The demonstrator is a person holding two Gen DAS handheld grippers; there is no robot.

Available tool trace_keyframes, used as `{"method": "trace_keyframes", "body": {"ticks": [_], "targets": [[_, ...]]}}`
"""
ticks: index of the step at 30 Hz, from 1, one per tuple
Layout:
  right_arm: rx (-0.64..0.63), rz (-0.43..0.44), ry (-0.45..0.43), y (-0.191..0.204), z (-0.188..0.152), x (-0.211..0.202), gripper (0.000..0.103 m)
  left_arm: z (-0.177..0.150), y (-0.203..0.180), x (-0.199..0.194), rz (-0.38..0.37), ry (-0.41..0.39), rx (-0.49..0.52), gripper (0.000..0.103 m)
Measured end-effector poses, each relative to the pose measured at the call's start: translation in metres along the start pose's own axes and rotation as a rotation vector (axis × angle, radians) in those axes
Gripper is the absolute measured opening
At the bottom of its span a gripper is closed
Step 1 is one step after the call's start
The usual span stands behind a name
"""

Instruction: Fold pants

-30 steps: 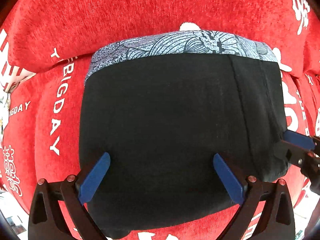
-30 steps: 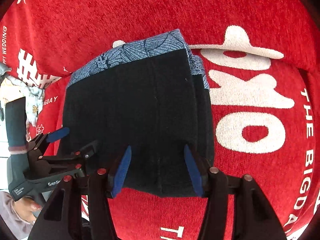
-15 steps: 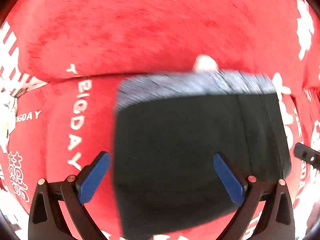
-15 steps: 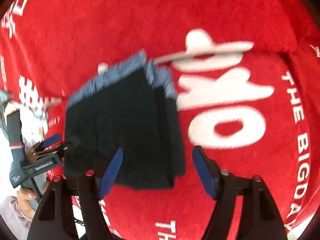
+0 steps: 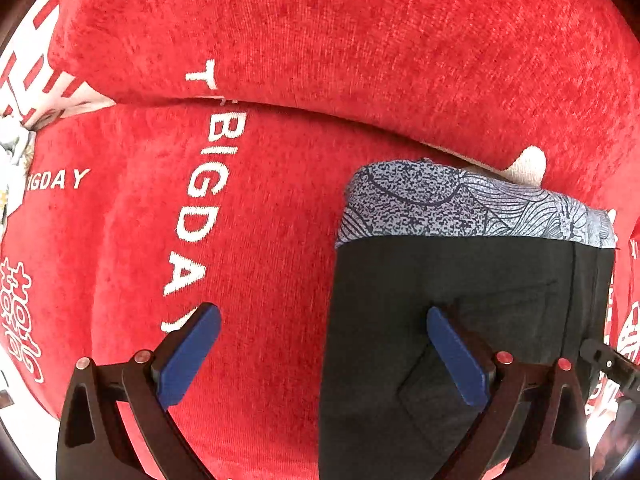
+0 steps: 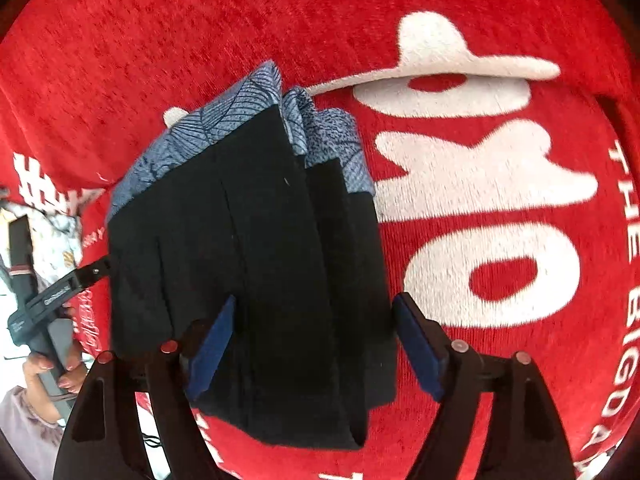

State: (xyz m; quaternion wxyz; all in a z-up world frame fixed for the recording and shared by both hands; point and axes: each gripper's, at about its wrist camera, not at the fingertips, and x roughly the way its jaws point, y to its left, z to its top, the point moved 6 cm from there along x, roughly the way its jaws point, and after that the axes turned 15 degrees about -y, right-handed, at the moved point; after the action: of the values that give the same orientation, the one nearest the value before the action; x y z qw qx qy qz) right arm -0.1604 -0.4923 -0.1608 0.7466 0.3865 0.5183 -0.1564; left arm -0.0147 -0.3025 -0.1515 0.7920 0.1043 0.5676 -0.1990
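The pants (image 5: 460,300) are black with a blue patterned band along the far edge, folded into a compact stack on a red cloth. In the right wrist view the stack (image 6: 256,248) shows several layers. My left gripper (image 5: 324,356) is open and empty, its right finger over the stack's left part, its left finger over bare red cloth. My right gripper (image 6: 316,344) is open and empty, its fingers either side of the stack's near end. The left gripper's body (image 6: 52,300) shows at the left in the right wrist view.
The red cloth (image 5: 200,80) with white lettering covers the surface, with a raised fold or cushion behind the pants. A pale patterned item (image 6: 52,236) lies at the far left edge. The right gripper's tip (image 5: 608,360) shows at the right.
Both grippers have drawn back from the stack. The left gripper has shifted left, so the pants now sit to its right. The right gripper has opened wider. The stack stays put.
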Motion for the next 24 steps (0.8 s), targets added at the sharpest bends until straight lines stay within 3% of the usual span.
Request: {"method": "trace_keyframes", "body": {"ticks": [7, 24], "targets": [[0.004, 0.062, -0.003, -0.008, -0.012, -0.017, 0.084, 0.0, -0.01, -0.004, 0.01, -0.006, 0.025, 0.103], [0.032, 0.093, 0.013, -0.008, -0.013, -0.012, 0.086, -0.004, -0.005, -0.002, 0.012, -0.012, 0.012, 0.103]]}}
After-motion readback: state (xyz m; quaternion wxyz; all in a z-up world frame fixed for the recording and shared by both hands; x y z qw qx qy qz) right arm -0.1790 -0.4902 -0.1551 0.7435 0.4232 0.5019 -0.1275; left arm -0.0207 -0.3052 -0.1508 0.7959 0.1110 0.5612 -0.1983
